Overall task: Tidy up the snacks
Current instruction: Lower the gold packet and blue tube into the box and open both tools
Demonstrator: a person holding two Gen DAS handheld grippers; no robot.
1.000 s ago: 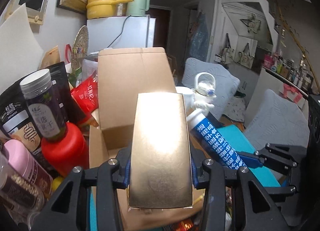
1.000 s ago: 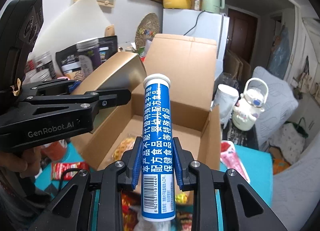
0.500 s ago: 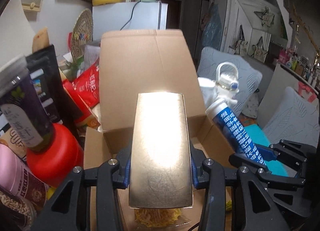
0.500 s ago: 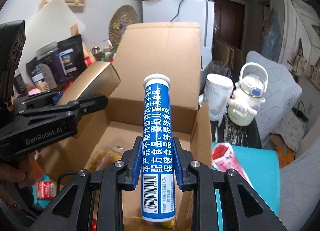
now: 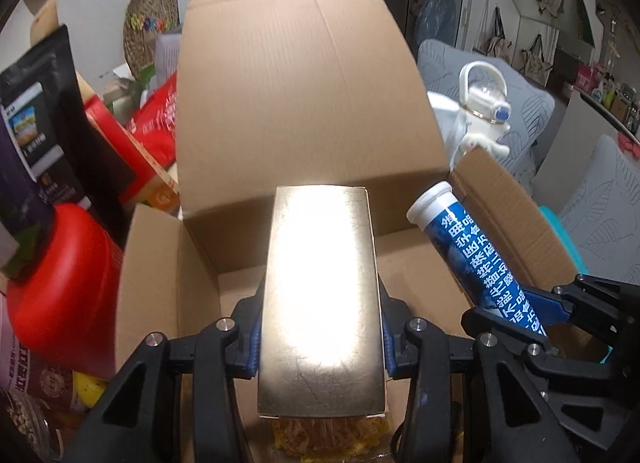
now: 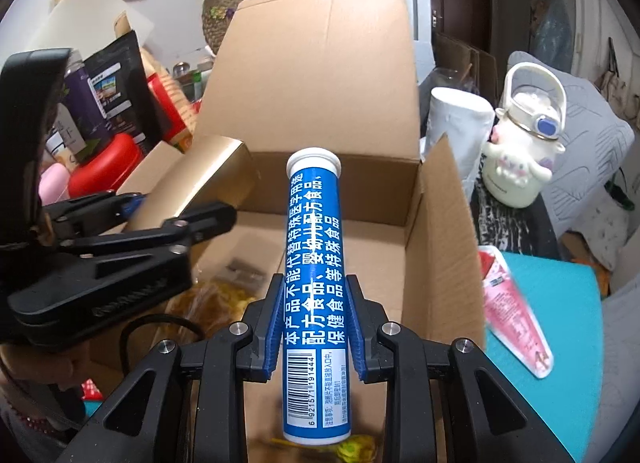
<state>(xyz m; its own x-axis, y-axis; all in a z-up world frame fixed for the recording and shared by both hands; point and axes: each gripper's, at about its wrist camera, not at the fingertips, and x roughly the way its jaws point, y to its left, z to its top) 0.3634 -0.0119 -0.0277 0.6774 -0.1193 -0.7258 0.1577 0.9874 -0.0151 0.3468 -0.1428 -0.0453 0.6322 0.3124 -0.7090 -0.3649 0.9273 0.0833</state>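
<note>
My left gripper (image 5: 322, 327) clamps a glossy gold paperboard box (image 5: 320, 287) that glares. My right gripper (image 6: 314, 327), matt black plastic with ribbed blue pads, clamps a smooth blue-labelled plastic tube (image 6: 314, 263). The cardboard box (image 6: 320, 75) is matt corrugated brown.

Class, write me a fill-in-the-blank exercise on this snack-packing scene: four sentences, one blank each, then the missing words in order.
1. The left claw is shut on a flat box whose colour is ____.
2. The right claw grips a blue tube with a cap coloured ____.
3. Both items are held over an open box made of ____.
4. The white character bottle stands ____ the open box.

Missing words: gold; white; cardboard; outside
</note>
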